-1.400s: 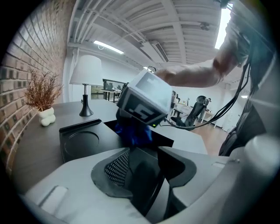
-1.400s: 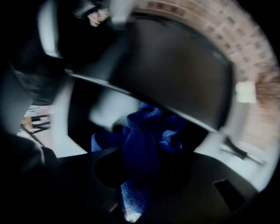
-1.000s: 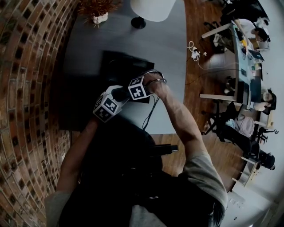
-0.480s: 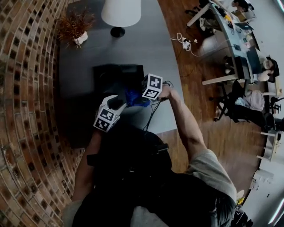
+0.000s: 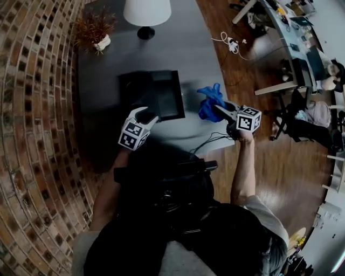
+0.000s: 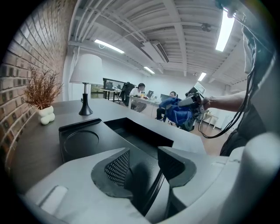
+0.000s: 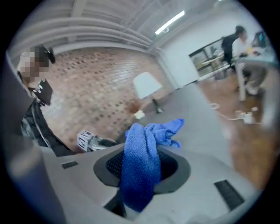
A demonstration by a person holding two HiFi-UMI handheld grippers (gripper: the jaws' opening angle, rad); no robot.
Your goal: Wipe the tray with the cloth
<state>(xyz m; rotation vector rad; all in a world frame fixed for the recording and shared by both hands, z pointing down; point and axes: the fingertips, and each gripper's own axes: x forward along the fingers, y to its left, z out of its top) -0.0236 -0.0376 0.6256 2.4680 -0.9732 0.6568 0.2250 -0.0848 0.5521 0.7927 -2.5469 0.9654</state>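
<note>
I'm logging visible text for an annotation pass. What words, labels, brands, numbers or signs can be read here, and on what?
No text can be read in any view.
Left marker cube, right marker cube: only black-and-white square patterns, no letters or digits.
Tray, cloth, lamp: no print shows.
Things on the far desks: too small to read.

Dim, vignetted fisheye pictures under ceiling strip lights [image 6: 225, 26]; right gripper view blurred.
</note>
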